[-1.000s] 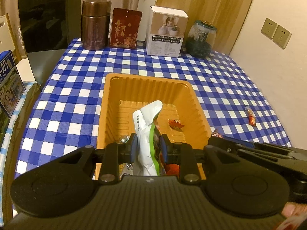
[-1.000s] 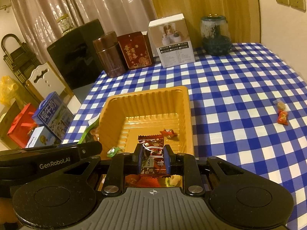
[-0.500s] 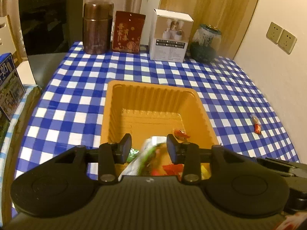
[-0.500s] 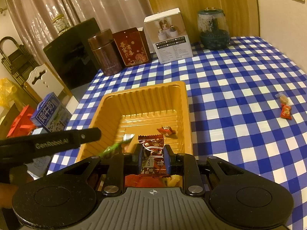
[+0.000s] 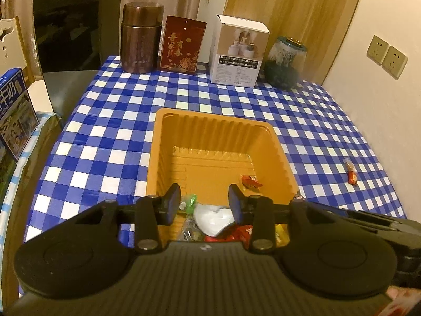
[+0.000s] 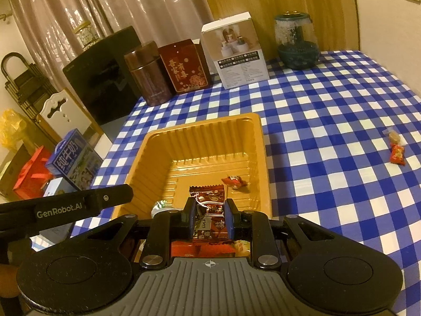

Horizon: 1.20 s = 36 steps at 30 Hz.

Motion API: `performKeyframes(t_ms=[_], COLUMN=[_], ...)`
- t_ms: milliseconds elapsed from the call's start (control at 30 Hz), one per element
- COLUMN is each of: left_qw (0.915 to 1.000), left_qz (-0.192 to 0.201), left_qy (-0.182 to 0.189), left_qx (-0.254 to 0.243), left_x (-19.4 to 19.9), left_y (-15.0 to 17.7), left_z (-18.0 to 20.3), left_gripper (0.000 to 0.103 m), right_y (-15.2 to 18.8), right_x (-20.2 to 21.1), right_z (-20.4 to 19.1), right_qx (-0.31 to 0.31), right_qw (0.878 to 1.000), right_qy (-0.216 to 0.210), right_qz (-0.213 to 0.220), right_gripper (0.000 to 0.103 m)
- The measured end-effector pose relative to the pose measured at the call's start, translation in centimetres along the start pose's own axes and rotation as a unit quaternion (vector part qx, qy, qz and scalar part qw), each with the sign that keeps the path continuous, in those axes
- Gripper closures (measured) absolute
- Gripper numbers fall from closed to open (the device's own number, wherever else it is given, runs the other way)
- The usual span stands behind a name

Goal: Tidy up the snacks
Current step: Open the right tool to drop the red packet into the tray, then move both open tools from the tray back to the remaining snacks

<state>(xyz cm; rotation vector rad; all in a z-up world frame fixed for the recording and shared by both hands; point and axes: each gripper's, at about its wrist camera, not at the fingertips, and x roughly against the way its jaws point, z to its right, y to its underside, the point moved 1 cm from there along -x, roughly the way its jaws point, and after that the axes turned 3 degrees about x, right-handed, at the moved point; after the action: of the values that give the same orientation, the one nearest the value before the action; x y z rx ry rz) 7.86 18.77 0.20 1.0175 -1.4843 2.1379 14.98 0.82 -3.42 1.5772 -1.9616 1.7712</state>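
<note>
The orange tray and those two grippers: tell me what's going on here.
A person is sorting snacks into the orange tray on the checked tablecloth, a handheld gripper in each hand. The left gripper has open jaws, with a white packet lying in the tray beneath them. The right gripper is shut on a dark red snack packet over the tray's near end. A red candy already lies inside; two wrapped candies wait on the cloth to the right.
</note>
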Motion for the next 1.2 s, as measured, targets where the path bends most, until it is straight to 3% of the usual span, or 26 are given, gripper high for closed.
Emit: performKeyframes(t_ms=[233, 300, 333, 733, 1200], left_qw=[1.0000, 1.0000, 1.0000, 0.9997, 0.9941], left_qz=[0.001, -0.001, -0.003, -0.006, 0.000], left_qy=[-0.006, -0.007, -0.008, 0.011, 0.073], left_qx=[-0.001, -0.002, -0.002, -0.019, -0.080], left_x=[0.0, 0.0, 0.0, 0.6, 1.4], left_y=[-0.2, 0.0, 0.1, 0.5, 0.9], left_z=[-0.3, -0.4, -0.4, 1.7, 10.9], left_gripper=[0.067, 0.067, 0.067, 0.062, 0.047], right_y=[-0.2, -0.2, -0.2, 0.3, 1.8], right_x=[-0.3, -0.3, -0.1, 3.1, 10.5], right_z=[0.3, 0.6, 0.7, 3.6, 10.1], right_qx=[-0.024, -0.036, -0.040, -0.058, -0.096], right_qw=[1.000, 0.999, 0.999, 0.997, 0.987], right_qy=[-0.019, -0.020, -0.020, 0.030, 0.114], right_qz=[0.007, 0.011, 0.014, 0.026, 0.061], right_gripper=[0.075, 0.056, 0.053, 0.052, 0.052])
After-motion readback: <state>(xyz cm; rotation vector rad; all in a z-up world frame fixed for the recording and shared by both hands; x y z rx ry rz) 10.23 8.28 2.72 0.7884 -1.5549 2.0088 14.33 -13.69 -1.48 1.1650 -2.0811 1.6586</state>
